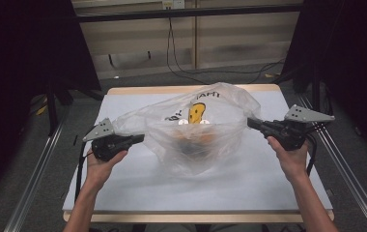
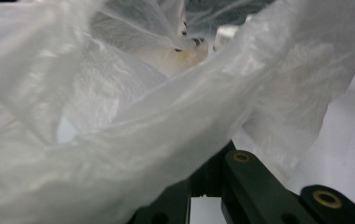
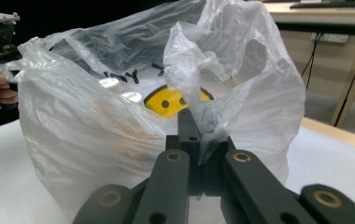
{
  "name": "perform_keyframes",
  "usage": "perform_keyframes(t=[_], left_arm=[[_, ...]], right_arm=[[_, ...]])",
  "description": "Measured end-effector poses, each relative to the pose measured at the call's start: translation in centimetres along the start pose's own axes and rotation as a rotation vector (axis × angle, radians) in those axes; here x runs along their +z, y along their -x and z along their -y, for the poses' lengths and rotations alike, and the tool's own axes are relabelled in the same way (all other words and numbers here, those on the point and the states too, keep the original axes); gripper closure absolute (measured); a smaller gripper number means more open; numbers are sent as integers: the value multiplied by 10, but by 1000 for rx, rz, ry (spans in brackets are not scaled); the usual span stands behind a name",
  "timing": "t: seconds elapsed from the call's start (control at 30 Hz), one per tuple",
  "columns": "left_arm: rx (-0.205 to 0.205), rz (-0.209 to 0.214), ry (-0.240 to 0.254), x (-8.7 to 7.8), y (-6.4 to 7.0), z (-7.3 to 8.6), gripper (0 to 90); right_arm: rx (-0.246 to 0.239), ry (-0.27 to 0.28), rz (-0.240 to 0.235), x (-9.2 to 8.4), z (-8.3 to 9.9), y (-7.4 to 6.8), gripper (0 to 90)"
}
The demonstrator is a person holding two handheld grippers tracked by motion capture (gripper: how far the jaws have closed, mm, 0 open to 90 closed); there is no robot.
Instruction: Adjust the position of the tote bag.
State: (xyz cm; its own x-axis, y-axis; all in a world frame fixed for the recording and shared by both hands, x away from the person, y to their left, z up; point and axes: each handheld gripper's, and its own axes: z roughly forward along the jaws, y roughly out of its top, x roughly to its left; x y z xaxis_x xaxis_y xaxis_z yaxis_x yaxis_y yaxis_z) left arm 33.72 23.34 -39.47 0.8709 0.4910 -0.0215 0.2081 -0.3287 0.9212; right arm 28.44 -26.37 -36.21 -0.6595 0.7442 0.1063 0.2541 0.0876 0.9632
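Stretching between the two grippers, the plastic bag (image 1: 198,128) sits mid-table (image 1: 268,179) with its mouth pulled wide. The left gripper (image 1: 135,139) pinches the bag's left edge, jaws pressed together on the film; the right gripper (image 1: 254,123) clamps the right edge likewise.

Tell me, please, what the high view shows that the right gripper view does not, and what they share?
High view alone: both forearms, the right hand, the whole white table and the floor cables behind it.

Right gripper view alone: the right tongs close up, shut on a bunched fold of the bag's edge.

Both: the clear plastic bag with its yellow print, and the left hand at the bag's other side.
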Motion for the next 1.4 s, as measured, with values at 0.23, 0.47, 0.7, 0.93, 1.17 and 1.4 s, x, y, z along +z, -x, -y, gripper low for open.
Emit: perform_keyframes(t=[0.23, 0.47, 0.7, 0.93, 1.17, 1.4], left_arm=[[-13, 8, -44, 4, -2, 12, 900], [-32, 18, -93, 11, -6, 25, 900], [-31, 7, -145, 15, -10, 33, 900], [-36, 10, -204, 22, -9, 42, 900], [-38, 19, -266, 28, -13, 53, 900], [-44, 2, -321, 35, -15, 63, 900]], right_arm=[[18, -49, 11, 9, 14, 8, 898], [45, -102, 26, 14, 28, 16, 898], [55, -177, 26, 23, 44, 21, 898], [74, -239, 33, 32, 57, 27, 898], [71, -332, 33, 42, 74, 30, 898], [74, -430, 22, 50, 91, 27, 898]])
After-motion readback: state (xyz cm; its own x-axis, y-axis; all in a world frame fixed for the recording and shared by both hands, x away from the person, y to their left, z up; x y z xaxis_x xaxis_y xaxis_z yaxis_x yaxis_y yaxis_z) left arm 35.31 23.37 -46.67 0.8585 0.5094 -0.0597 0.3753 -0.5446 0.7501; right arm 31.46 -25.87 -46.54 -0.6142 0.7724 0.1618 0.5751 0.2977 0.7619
